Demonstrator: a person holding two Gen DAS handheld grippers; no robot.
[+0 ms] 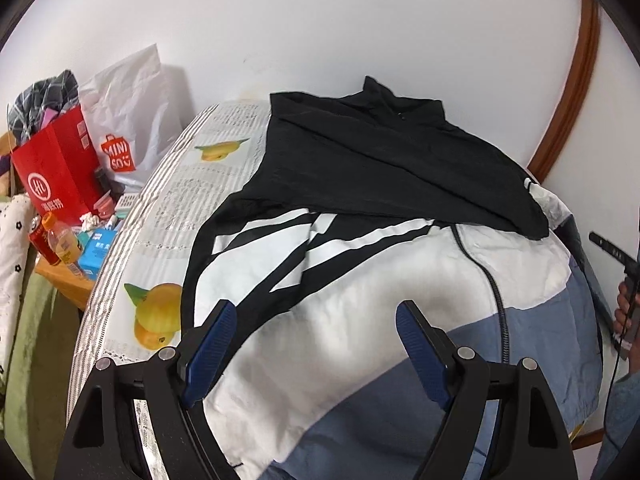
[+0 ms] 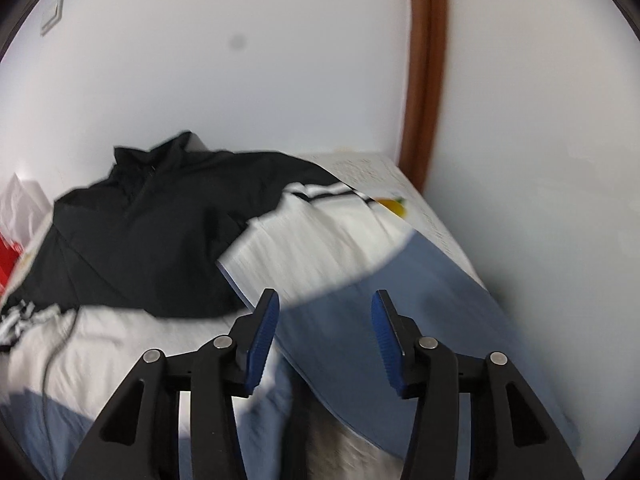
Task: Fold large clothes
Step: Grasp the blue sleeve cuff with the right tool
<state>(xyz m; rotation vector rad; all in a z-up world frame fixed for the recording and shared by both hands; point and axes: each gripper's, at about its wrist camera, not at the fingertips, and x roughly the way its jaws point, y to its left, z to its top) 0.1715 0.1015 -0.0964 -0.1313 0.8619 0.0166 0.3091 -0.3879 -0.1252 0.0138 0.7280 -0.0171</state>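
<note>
A large jacket (image 1: 360, 280) in black, white and blue lies spread on a table, collar toward the wall. A black sleeve is folded across its chest. My left gripper (image 1: 316, 312) hovers open over the white middle panel, nothing between its blue pads. In the right wrist view, which is blurred, the same jacket (image 2: 160, 232) fills the table. A white and blue sleeve (image 2: 352, 264) lies slanted over it. My right gripper (image 2: 326, 300) stands open just above the blue part of that sleeve, its pads gripping nothing.
A fruit-print tablecloth (image 1: 168, 216) covers the table, which stands against a white wall. A cluttered side table at left holds a red bag (image 1: 56, 168), a white shopping bag (image 1: 128, 120) and a bottle (image 1: 64, 244). A brown door frame (image 1: 572, 92) rises at right. A hand (image 1: 624, 312) shows at the right edge.
</note>
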